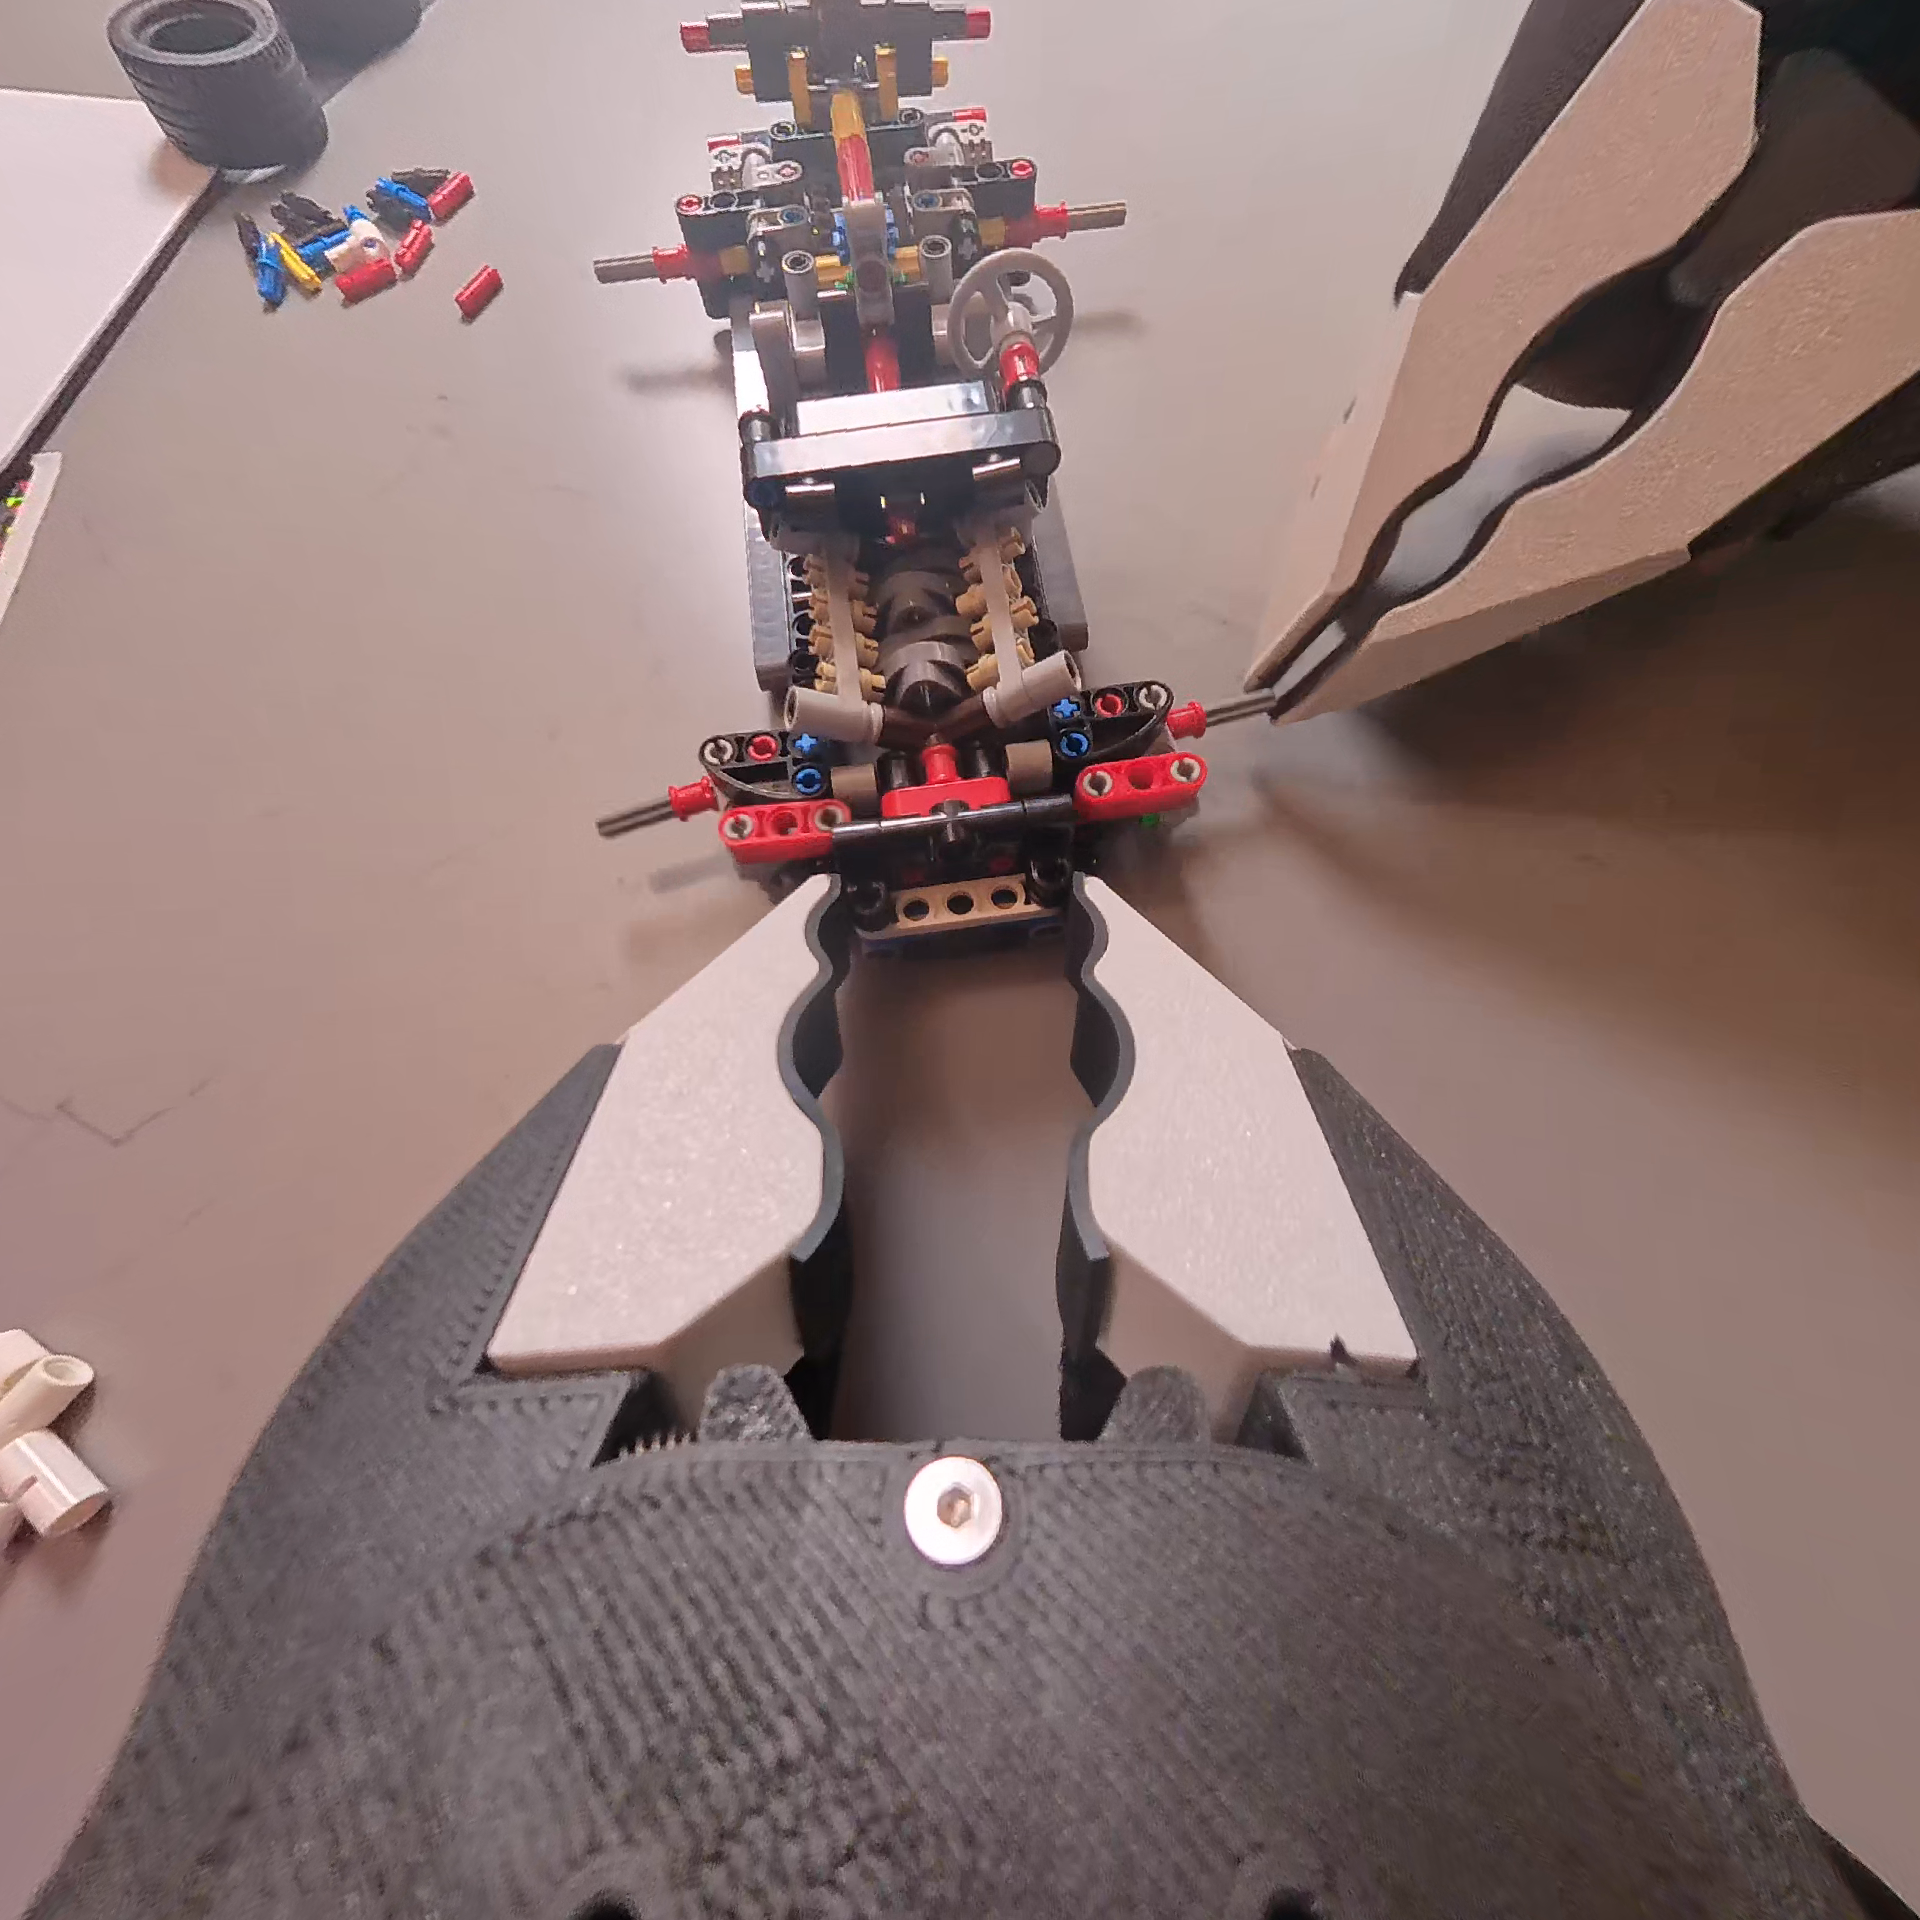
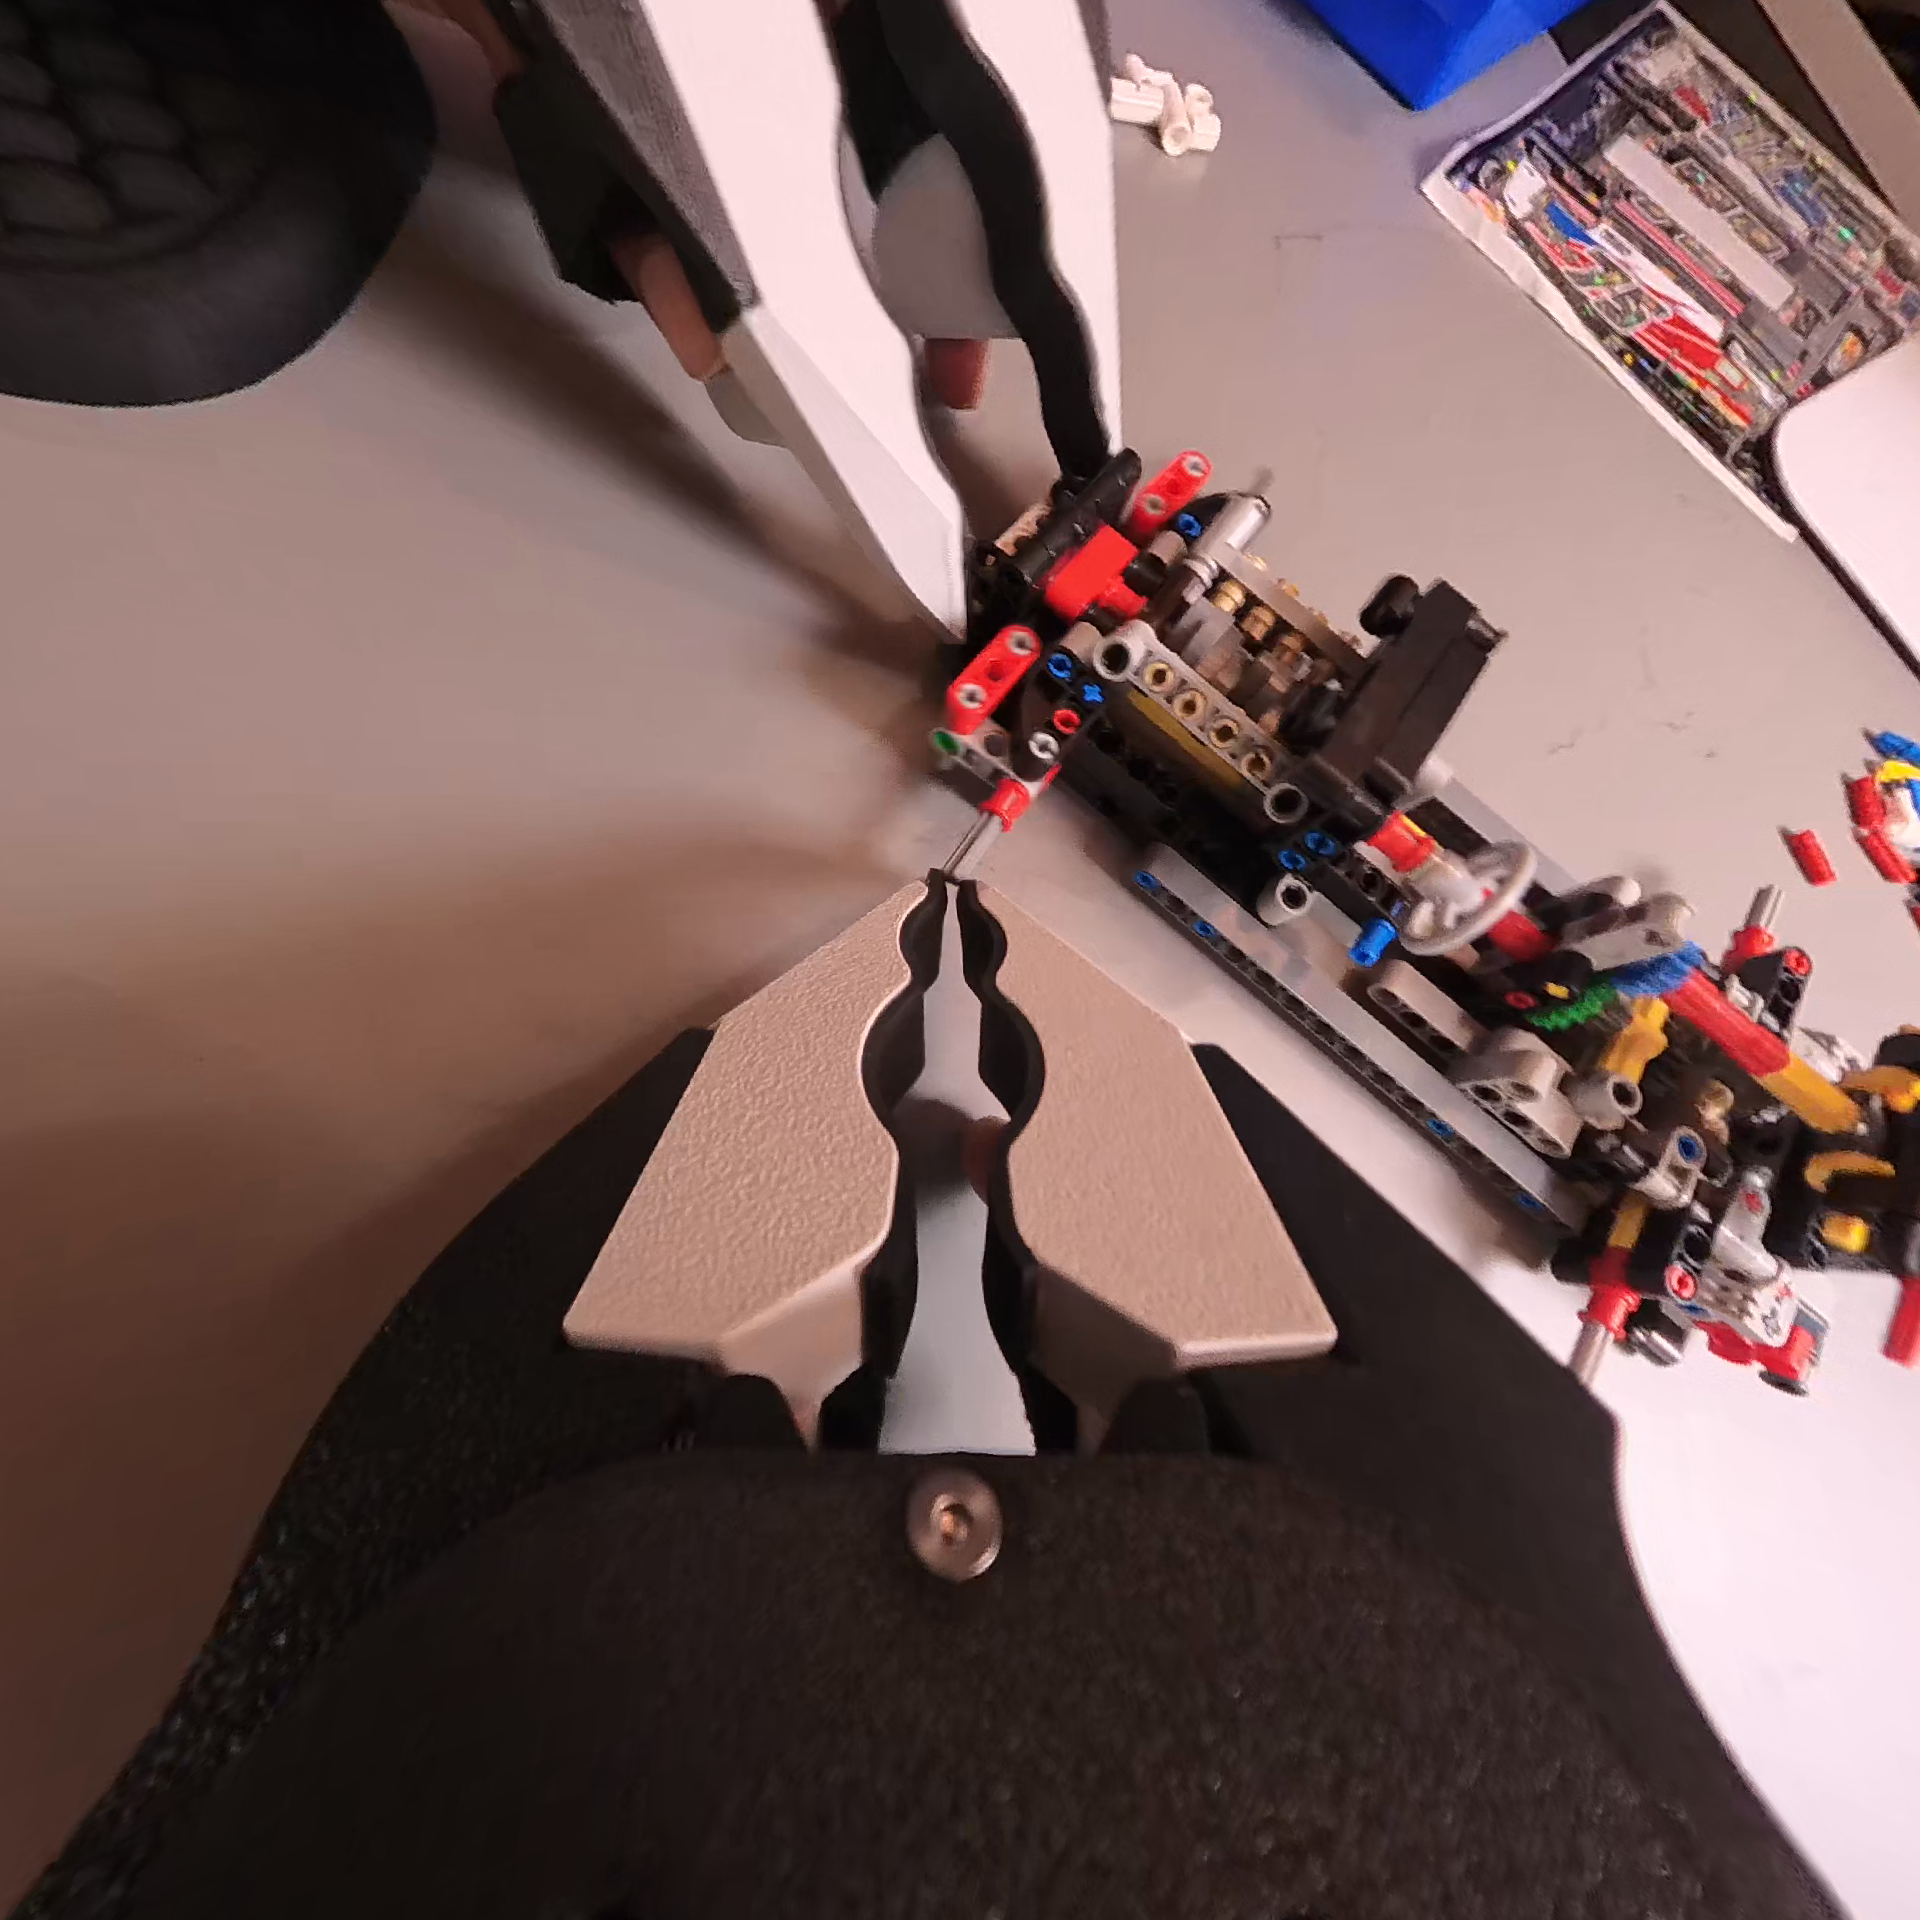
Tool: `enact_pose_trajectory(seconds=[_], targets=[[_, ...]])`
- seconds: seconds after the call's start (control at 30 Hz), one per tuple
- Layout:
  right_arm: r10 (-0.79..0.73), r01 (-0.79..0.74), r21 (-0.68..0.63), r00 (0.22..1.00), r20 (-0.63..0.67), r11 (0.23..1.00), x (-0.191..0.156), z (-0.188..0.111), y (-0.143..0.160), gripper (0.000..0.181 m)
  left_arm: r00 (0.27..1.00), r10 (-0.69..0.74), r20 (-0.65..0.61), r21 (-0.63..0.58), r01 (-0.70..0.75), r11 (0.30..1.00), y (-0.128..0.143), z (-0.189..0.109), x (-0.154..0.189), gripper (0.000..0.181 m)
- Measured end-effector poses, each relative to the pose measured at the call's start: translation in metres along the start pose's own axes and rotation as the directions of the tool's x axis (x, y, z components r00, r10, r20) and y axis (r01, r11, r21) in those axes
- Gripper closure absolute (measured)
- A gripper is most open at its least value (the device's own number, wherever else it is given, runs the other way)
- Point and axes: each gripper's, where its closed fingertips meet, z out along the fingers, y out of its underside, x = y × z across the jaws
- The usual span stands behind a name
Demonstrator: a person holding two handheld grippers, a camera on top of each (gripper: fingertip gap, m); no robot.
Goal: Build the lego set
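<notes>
Nearest in the left wrist view, left gripper [image 1: 958, 904] spread wide, fingertips bracketing the near end of the lego chassis [image 1: 904, 582] on the grey table [image 1: 416, 727], though real contact not clear; farther right, right gripper [image 1: 1283, 698] pinched onto the tip of a thin dark axle [image 1: 1231, 709] jutting sideways from the chassis; beyond, a grey steering wheel [image 1: 1010, 309], then loose red, blue and black pins [image 1: 353, 234] and stacked black tyres [image 1: 218, 83] at far left; white connectors [image 1: 42, 1444] at the near left edge. Only in the right wrist view: own fingertips [image 2: 952, 889] nipped on that axle [image 2: 971, 852]; chassis flank [image 2: 1247, 748] running off right; printed instruction sheet [image 2: 1683, 239] and blue bin [image 2: 1455, 42] at the back.
</notes>
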Motion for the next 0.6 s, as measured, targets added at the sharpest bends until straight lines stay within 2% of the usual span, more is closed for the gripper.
enact_pose_trajectory(seconds=[0.2,0.53,0.6], targets=[[-0.049,0.049,0.015,0.999,-0.003,0.999,-0.009,0.004,-0.007,0.181,1.000,0.000,0.001,0.000,0.000,1.000,-0.001,0.001,0.001,0.141],[-0.005,0.006,0.023,0.999,-0.039,1.000,0.007,-0.003,-0.005,0.181,1.000,0.002,-0.001,-0.004,-0.002,1.000,0.000,0.000,0.000,0.141],[0.019,-0.019,0.011,1.000,-0.013,1.000,0.002,0.000,-0.004,0.169,1.000,0.001,-0.001,-0.003,-0.001,1.000,0.000,0.000,0.000,0.141]])
